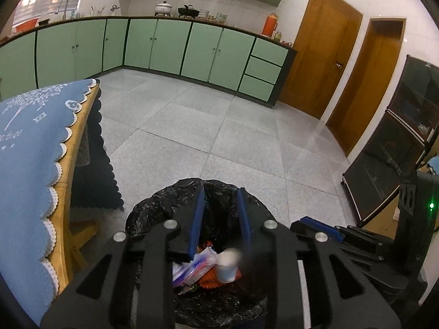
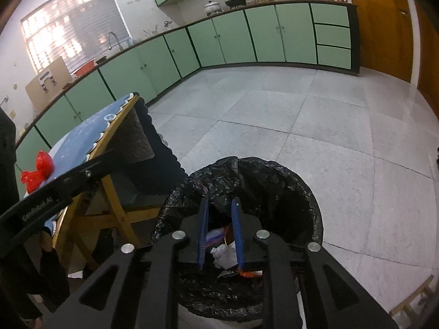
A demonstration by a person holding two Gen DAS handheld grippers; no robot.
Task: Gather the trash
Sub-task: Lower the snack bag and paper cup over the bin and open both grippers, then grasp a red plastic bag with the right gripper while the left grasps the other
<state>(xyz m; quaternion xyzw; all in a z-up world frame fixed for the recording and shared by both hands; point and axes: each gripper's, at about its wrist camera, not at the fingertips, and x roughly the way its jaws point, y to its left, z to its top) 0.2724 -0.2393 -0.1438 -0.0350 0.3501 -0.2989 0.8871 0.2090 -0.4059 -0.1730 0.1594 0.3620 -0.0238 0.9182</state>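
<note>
A trash bin lined with a black bag (image 1: 153, 208) (image 2: 296, 192) stands on the floor beside the table. Both grippers hang over its mouth. My left gripper (image 1: 221, 192) is open, and a small white and blue cup (image 1: 227, 267), blurred, is in the air below its fingers above the wrappers (image 1: 197, 267) in the bin. My right gripper (image 2: 221, 201) is open and empty above crumpled paper (image 2: 226, 255) and other trash in the bin. A red crumpled wrapper (image 2: 37, 171) lies on the table's blue cloth (image 2: 79, 139).
A wooden folding table with a blue scalloped cloth (image 1: 30, 142) stands to the left of the bin. Grey tiled floor (image 1: 192, 126) stretches to green cabinets (image 1: 164, 44) and wooden doors (image 1: 321, 52). A dark glass cabinet (image 1: 389, 148) stands at the right.
</note>
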